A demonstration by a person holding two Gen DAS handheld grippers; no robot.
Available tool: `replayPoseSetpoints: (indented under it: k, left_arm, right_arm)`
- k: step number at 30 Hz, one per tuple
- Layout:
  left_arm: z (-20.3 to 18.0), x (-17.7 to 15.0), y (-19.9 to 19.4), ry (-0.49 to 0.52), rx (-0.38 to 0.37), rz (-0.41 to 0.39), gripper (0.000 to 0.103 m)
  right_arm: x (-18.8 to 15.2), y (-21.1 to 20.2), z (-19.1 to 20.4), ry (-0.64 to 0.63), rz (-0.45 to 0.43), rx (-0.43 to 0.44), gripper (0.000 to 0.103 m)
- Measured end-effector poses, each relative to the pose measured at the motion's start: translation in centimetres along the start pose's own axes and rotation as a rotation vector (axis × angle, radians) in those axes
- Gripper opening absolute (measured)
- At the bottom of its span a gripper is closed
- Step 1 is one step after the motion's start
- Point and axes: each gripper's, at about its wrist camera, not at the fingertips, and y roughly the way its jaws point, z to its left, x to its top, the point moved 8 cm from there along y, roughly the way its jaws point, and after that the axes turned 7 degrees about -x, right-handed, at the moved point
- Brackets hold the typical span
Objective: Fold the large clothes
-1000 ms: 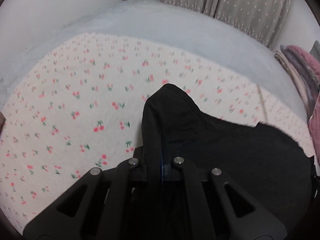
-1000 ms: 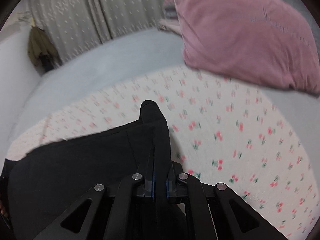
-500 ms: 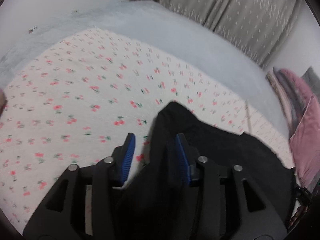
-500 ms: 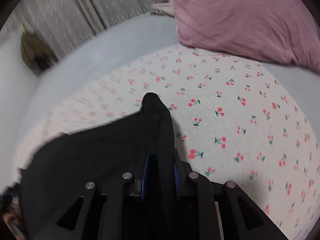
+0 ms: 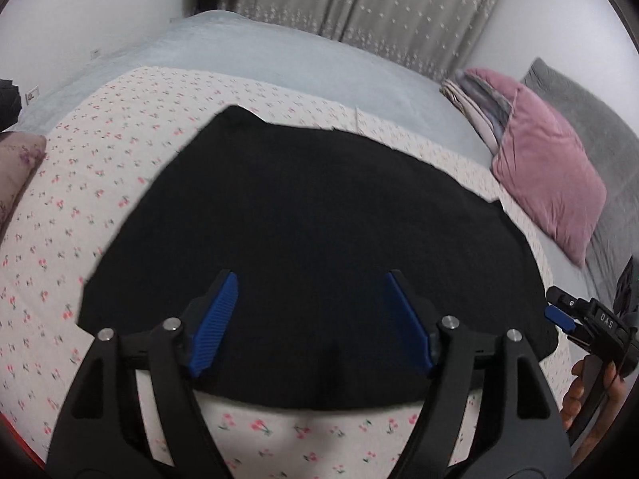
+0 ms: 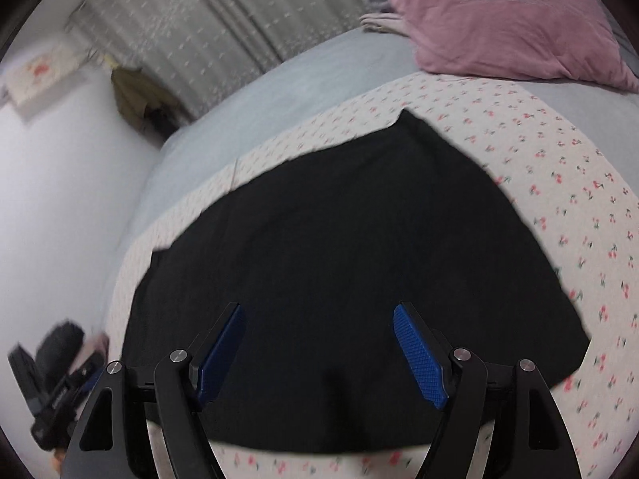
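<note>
A large black garment lies spread flat on the cherry-print sheet; it also shows in the right wrist view. My left gripper is open and empty, held above the garment's near edge. My right gripper is open and empty, also above the near part of the garment. The right gripper shows at the right edge of the left wrist view. The left gripper shows blurred at the lower left of the right wrist view.
A pink pillow and a grey pillow lie at the right of the bed, with folded fabrics behind. The pink pillow shows in the right wrist view. A grey blanket, curtains and white wall are beyond.
Both grippers opened wide and let go of the black garment, then pulled back and up. The garment now lies flat on the sheet.
</note>
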Motion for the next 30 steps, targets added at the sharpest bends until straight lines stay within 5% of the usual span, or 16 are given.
replayPoseSetpoints:
  k: [7, 12, 21, 30]
  left_arm:
    - [-1.0, -4.0, 4.7, 0.117, 0.117, 0.065, 0.076]
    - [-0.6, -3.8, 6.6, 0.136, 0.157, 0.068, 0.076]
    - [-0.3, -3.9, 7.0, 0.132, 0.162, 0.076, 0.076]
    - [-4.0, -5.6, 4.9, 0.258, 0.156, 0.053, 0.077]
  right_arm:
    - [-5.4, 4.2, 3.0, -0.172, 0.046, -0.125, 0.078]
    - [-5.4, 4.7, 3.6, -0.31, -0.03, -0.256, 0.078]
    - [-5.6, 8.1, 2.1, -0.34, 0.035, -0.303, 0.087]
    - [-4.6, 3.3, 0.6, -0.223, -0.056, -0.243, 0.087]
